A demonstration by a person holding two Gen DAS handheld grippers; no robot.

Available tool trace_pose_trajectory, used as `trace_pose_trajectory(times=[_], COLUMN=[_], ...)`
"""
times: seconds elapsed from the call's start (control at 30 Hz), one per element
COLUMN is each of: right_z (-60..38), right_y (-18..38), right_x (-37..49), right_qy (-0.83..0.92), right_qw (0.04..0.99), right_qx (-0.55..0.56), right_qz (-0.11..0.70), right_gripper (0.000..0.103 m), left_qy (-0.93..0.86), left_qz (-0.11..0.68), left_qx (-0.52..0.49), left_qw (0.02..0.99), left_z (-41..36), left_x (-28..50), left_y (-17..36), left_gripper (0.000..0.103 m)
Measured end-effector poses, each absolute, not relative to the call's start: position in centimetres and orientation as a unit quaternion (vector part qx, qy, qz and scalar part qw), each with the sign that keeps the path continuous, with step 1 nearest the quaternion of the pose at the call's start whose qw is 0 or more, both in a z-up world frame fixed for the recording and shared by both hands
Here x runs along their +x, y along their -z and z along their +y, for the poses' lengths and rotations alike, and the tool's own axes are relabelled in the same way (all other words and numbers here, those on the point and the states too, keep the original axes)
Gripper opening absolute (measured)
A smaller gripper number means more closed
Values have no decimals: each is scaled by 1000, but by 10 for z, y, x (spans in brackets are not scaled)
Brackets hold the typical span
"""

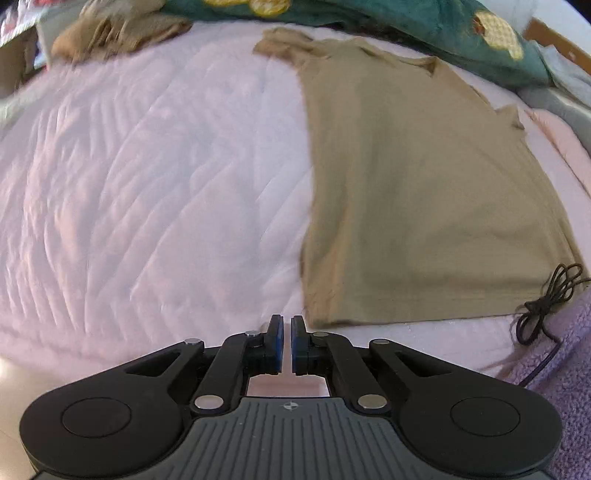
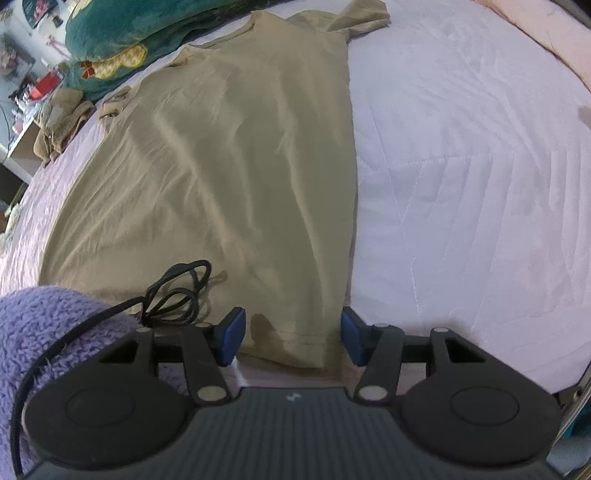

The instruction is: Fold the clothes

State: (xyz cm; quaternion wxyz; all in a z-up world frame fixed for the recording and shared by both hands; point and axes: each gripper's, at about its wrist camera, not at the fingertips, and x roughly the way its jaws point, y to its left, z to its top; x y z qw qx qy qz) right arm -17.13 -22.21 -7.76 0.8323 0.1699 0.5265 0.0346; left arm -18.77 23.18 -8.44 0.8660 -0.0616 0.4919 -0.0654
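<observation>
A tan T-shirt [image 1: 417, 192] lies flat on the white quilted bed, its hem toward me and its collar at the far end. My left gripper [image 1: 287, 341] is shut and empty, just left of the shirt's near left hem corner. In the right wrist view the same shirt [image 2: 229, 177] fills the middle. My right gripper [image 2: 291, 338] is open, with the shirt's near right hem corner lying between its blue pads [image 2: 232, 338]. The fingers are apart from the cloth.
A white quilt [image 1: 147, 184] covers the bed. A green pillow [image 2: 122, 40] lies beyond the collar. A crumpled tan garment [image 1: 110, 33] sits at the far left. A purple fleece sleeve [image 2: 40, 332] and a black cable [image 2: 177, 291] lie over the hem.
</observation>
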Motion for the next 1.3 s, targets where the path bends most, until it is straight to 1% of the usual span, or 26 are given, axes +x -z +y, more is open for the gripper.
trace_pose_trajectory(times=[0.07,0.1,0.2,0.23,0.27,0.3,0.33,0.37,0.4,0.43,0.47,0.5,0.53,0.6,0.63,0.67,0.73,0.8,0.93,1.0,1.1,1.13,1.17,1.2,1.27,1.3], right_z=[-222,-222,-219,-217,-215,-213,-211,-209,-208,-207,-207,-209,-211,-215,-215,-213,-208,-202,-193,-192,-191,-193,-197,-200,-204,-204], right_y=[78,79,87,87,87,87,87,87,86,86,85,85,85,85,84,83,80,77,70,66,55,46,33,19,-11,-24], right_x=[-168,-165,-161,-160,-160,-161,-162,-162,-164,-165,-166,-167,-167,-167,-167,-167,-165,-164,-161,-159,-156,-154,-151,-146,-130,-120], right_qy=[-36,-36,-29,-27,-26,-24,-22,-20,-15,-10,-6,-4,-7,-14,-17,-19,-21,-24,-30,-36,-41,-43,-45,-46,-43,-42], right_qw=[832,830,825,828,830,832,833,835,836,837,836,834,831,826,824,821,814,807,790,781,762,767,779,797,836,854], right_qx=[168,171,171,169,167,165,163,158,149,139,132,132,135,141,139,125,96,68,14,5,-34,-39,-30,-13,23,43], right_qz=[527,529,538,534,532,530,528,527,528,530,532,536,539,545,549,557,572,586,613,623,645,640,625,602,547,516], right_gripper=[56,58,62,66,66,66,65,62,50,28,16,8,5,4,3,3,2,2,3,4,6,6,7,12,25,40], left_qy=[57,68,94,102,106,110,114,119,124,130,127,124,118,106,99,90,85,89,92,93,91,81,72,74,76,75], left_qz=[462,452,433,428,425,419,421,434,452,470,463,456,453,454,455,458,470,480,503,510,499,483,466,444,402,380], left_qx=[-121,-118,-100,-93,-89,-85,-77,-75,-63,-51,-21,9,23,5,-2,-12,-43,-47,-4,1,19,13,7,-14,-49,-59], left_qw=[876,882,891,893,895,897,897,890,881,871,877,881,883,885,885,884,878,871,859,855,861,872,882,893,911,920], left_z=[251,250,239,234,228,222,215,209,200,191,182,173,168,172,175,180,198,208,214,223,233,238,242,245,249,246], left_x=[-188,-185,-173,-168,-163,-158,-150,-145,-142,-139,-143,-147,-149,-149,-150,-150,-155,-160,-171,-173,-173,-168,-164,-155,-138,-125], left_y=[79,73,61,59,59,62,68,74,84,93,94,95,95,92,91,90,89,91,90,85,69,58,47,33,10,-2], left_gripper=[6,8,26,39,49,51,56,57,58,60,60,59,57,50,37,23,12,11,11,22,26,29,36,40,57,62])
